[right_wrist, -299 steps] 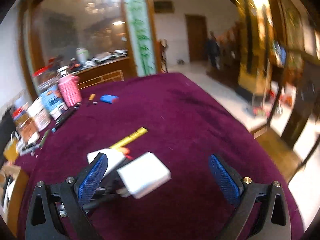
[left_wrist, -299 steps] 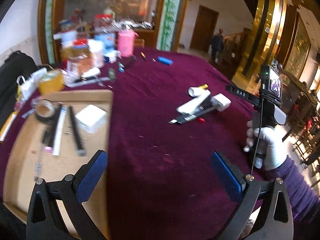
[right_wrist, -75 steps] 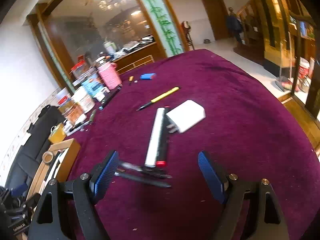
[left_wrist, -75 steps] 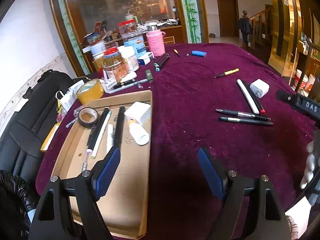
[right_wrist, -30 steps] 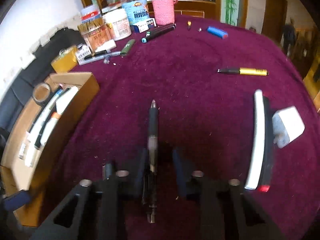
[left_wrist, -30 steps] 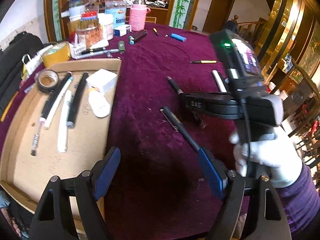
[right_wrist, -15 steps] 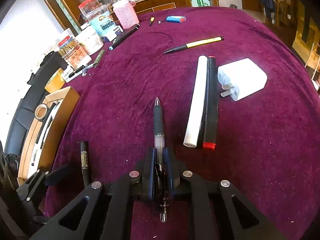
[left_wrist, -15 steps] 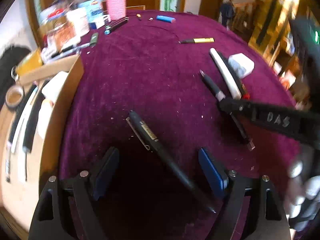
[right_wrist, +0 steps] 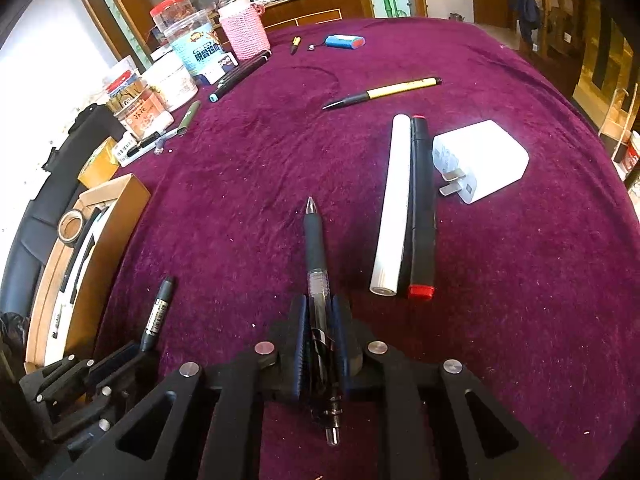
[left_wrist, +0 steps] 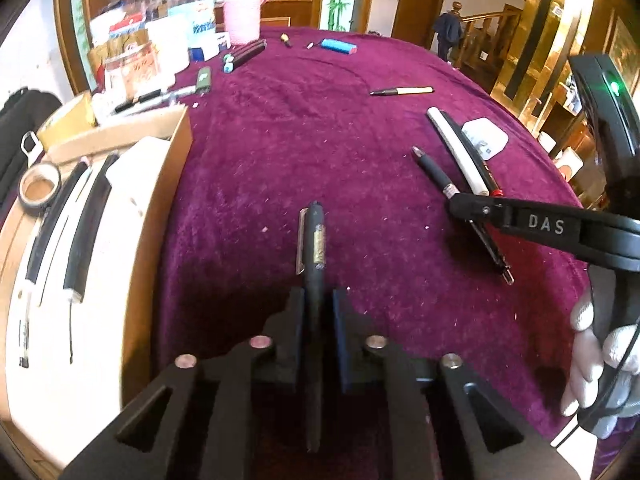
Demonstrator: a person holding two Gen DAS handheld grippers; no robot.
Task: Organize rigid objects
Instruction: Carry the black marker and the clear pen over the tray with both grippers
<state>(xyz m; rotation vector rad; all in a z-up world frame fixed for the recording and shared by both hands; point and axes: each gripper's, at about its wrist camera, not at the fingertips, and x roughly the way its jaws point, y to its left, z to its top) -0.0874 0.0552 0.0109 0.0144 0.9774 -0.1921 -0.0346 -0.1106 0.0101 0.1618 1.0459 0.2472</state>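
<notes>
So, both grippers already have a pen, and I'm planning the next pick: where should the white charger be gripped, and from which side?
Grip the white charger across its two wide flat faces at mid-body, probably from above on its far side, away from the prongs. It lies flat on the cloth; the prongs point toward the black marker close beside it, so that side is cramped.

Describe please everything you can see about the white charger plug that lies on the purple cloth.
The white charger plug is a small rounded block, apparently glossy plastic, lying flat on the purple cloth. Two metal prongs stick out of one end, beside faint grey print. Its pronged end sits close to the black marker with the red cap; whether they touch is unclear. Neither gripper holds it.
</notes>
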